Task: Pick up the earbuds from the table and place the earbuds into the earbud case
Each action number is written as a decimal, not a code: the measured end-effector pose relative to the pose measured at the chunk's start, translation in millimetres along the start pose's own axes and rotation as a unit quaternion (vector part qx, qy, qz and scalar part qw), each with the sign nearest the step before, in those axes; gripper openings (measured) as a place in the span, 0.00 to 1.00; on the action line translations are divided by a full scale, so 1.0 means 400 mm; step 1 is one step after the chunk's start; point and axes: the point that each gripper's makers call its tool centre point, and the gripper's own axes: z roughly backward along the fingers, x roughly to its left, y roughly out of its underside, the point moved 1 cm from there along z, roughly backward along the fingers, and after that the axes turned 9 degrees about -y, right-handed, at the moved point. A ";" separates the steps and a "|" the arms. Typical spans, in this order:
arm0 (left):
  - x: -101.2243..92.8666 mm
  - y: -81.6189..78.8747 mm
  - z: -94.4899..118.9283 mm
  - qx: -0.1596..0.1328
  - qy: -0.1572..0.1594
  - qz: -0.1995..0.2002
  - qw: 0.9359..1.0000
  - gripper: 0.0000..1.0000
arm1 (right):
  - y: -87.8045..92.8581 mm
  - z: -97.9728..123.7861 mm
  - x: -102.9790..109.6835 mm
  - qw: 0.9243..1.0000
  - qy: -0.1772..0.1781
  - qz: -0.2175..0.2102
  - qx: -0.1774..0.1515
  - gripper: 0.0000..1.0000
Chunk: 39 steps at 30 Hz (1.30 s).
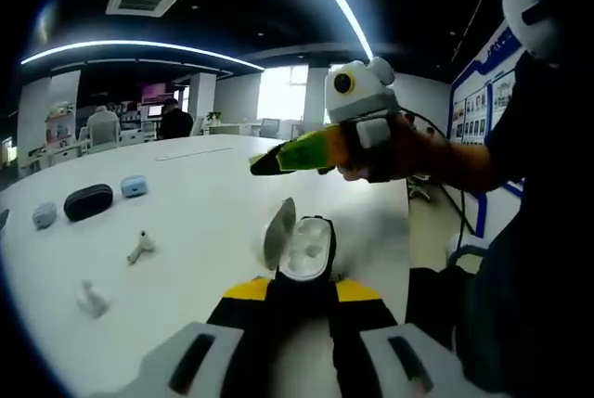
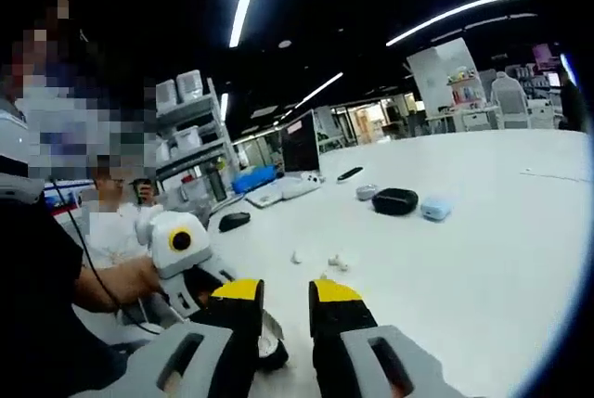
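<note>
Because the left gripper [image 1: 302, 301] has its jaws clamped on the open white plastic earbud case [image 1: 299, 248], lid tipped back, the cavity is steadied near the bench [image 1: 213, 194] edge. The right gripper [image 2: 286, 310] hovers, jaws apart and empty. Two small white earbuds [image 1: 140, 247] lie toward the bench's middle, well apart from the case.

The left gripper [image 1: 299, 294] hides the earbud case's [image 1: 304, 250] base. Beyond it, two earbuds [image 2: 336, 260] look too small to detail.
</note>
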 end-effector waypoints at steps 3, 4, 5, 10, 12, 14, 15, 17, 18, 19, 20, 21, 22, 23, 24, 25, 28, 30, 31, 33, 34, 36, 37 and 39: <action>-0.001 0.000 0.000 -0.001 0.000 0.001 1.000 0.25 | 0.005 -0.025 -0.038 0.998 0.010 0.039 0.037 0.17; -0.001 0.000 0.000 -0.001 0.000 0.001 1.000 0.25 | 0.010 -0.036 -0.051 0.997 0.012 0.051 0.052 0.17; -0.002 0.000 0.000 -0.002 0.000 0.001 1.000 0.25 | 0.017 -0.050 -0.059 0.996 0.009 0.060 0.065 0.17; -0.004 0.001 -0.001 -0.006 0.001 0.003 1.000 0.25 | 0.044 -0.120 -0.098 0.989 0.003 0.095 0.116 0.19; -0.004 0.001 -0.001 -0.007 0.001 0.006 1.000 0.25 | 0.048 -0.153 -0.116 0.985 0.000 0.115 0.128 0.19; -0.004 0.001 -0.001 -0.008 0.001 0.007 1.000 0.25 | 0.052 -0.177 -0.127 0.984 -0.002 0.115 0.134 0.19; -0.003 0.001 -0.001 -0.010 0.001 0.010 1.000 0.25 | 0.055 -0.187 -0.133 0.984 -0.002 0.114 0.137 0.19; -0.001 0.002 0.000 -0.014 0.001 0.013 1.000 0.25 | 0.067 -0.208 -0.147 0.983 -0.001 0.113 0.146 0.19; -0.001 0.002 0.000 -0.015 0.001 0.014 1.000 0.25 | 0.074 -0.216 -0.155 0.982 0.002 0.115 0.151 0.19; 0.000 0.002 0.000 -0.015 0.001 0.014 1.000 0.25 | 0.078 -0.223 -0.162 0.981 0.004 0.116 0.155 0.19; 0.000 0.002 0.000 -0.015 0.000 0.014 1.000 0.25 | 0.081 -0.228 -0.167 0.981 0.006 0.116 0.156 0.19; 0.001 0.002 -0.001 -0.015 0.001 0.015 1.000 0.25 | 0.083 -0.232 -0.170 0.981 0.007 0.113 0.157 0.19; 0.001 0.002 -0.001 -0.016 0.001 0.015 1.000 0.25 | 0.083 -0.235 -0.172 0.982 0.006 0.110 0.155 0.19; 0.001 0.002 0.000 -0.016 0.001 0.016 1.000 0.25 | 0.083 -0.240 -0.173 0.983 0.006 0.106 0.152 0.19; 0.002 0.002 0.000 -0.016 0.001 0.016 1.000 0.25 | 0.085 -0.244 -0.173 0.983 0.007 0.105 0.151 0.19; 0.002 0.002 0.000 -0.016 0.001 0.017 1.000 0.25 | 0.086 -0.247 -0.175 0.983 0.007 0.106 0.152 0.19; 0.003 0.002 -0.001 -0.017 0.001 0.017 1.000 0.25 | 0.088 -0.253 -0.176 0.983 0.010 0.107 0.152 0.19; 0.003 0.002 -0.001 -0.017 0.001 0.018 1.000 0.25 | 0.089 -0.256 -0.177 0.982 0.011 0.107 0.153 0.17; 0.003 0.002 -0.001 -0.017 0.001 0.018 1.000 0.25 | 0.090 -0.256 -0.178 0.982 0.012 0.108 0.154 0.17; 0.004 0.002 -0.001 -0.017 0.001 0.018 1.000 0.25 | 0.091 -0.256 -0.181 0.982 0.014 0.111 0.154 0.14; 0.004 0.002 -0.001 -0.017 0.001 0.018 1.000 0.25 | 0.091 -0.256 -0.180 0.981 0.014 0.114 0.154 0.13; 0.004 0.001 0.000 -0.017 0.001 0.019 1.000 0.25 | 0.092 -0.254 -0.178 0.981 0.014 0.117 0.156 0.11; 0.004 0.002 0.000 -0.017 0.000 0.018 1.000 0.25 | 0.093 -0.252 -0.176 0.980 0.012 0.120 0.156 0.11; 0.004 0.001 0.000 -0.017 0.000 0.019 1.000 0.25 | 0.093 -0.247 -0.173 0.979 0.009 0.128 0.159 0.11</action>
